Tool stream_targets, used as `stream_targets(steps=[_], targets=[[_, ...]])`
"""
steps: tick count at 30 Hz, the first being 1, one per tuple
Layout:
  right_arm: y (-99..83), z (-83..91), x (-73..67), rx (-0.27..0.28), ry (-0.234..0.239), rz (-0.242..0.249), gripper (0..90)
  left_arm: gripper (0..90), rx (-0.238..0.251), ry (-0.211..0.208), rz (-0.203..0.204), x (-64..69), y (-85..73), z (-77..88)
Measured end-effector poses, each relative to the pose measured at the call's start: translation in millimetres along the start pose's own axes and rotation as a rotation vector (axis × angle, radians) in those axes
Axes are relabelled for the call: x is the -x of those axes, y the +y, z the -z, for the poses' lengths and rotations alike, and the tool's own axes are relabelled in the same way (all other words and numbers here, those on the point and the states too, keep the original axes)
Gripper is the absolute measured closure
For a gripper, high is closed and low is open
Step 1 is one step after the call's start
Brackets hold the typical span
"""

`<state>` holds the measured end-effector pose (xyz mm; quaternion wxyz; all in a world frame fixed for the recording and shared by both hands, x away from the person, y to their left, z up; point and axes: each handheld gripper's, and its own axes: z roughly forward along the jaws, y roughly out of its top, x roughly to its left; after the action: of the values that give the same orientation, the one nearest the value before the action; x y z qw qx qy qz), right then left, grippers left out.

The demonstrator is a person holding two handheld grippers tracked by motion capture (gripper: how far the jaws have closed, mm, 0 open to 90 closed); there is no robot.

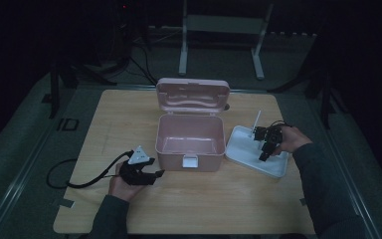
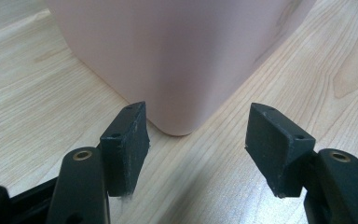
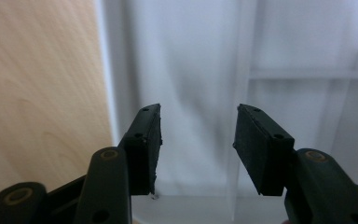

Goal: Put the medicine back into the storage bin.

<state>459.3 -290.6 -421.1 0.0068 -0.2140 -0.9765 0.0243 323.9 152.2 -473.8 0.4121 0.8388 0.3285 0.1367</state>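
1. Dim room, the far end almost black, and light falls mainly on the pale wooden surface [image 1: 129, 112].
2. Grey floor [image 1: 20, 144] spreads around it on every side.
3. A white metal frame [image 1: 224, 30] stands on the floor behind.
4. Dark cables [image 1: 139, 64] trail across the floor back there, left of the frame.

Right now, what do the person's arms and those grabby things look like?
Each hand-held gripper is black. The left hand-held gripper has a grey three-cornered plate on top and a black cable looping across the table. Up close, its fingers are flat black blocks with small screw holes, on arms with brass-coloured rivets. The right hand-held gripper looks alike. Both arms wear dark long sleeves.
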Motion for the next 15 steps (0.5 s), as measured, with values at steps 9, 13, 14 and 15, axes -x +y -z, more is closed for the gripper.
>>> stream_targets(steps=[9,13,14,15], targets=[[-4.3,-6.1,11.3,0.025,-0.047,-0.048,57.7,38.6,-0.002,-0.002,-0.002,0.1,-0.1,-1.0],[-1.3,-12.3,16.1,0.034,-0.056,-0.058,58.9,38.6,-0.001,-0.001,0.0,0.2,-0.1,-0.5],[-0.4,-14.2,17.5,0.033,-0.054,-0.064,59.8,38.6,-0.002,-0.001,0.0,0.1,-0.1,-0.5],[0.5,-16.1,18.7,0.034,-0.06,-0.064,61.0,38.6,-0.002,-0.002,-0.001,0.1,-0.1,-0.6]])
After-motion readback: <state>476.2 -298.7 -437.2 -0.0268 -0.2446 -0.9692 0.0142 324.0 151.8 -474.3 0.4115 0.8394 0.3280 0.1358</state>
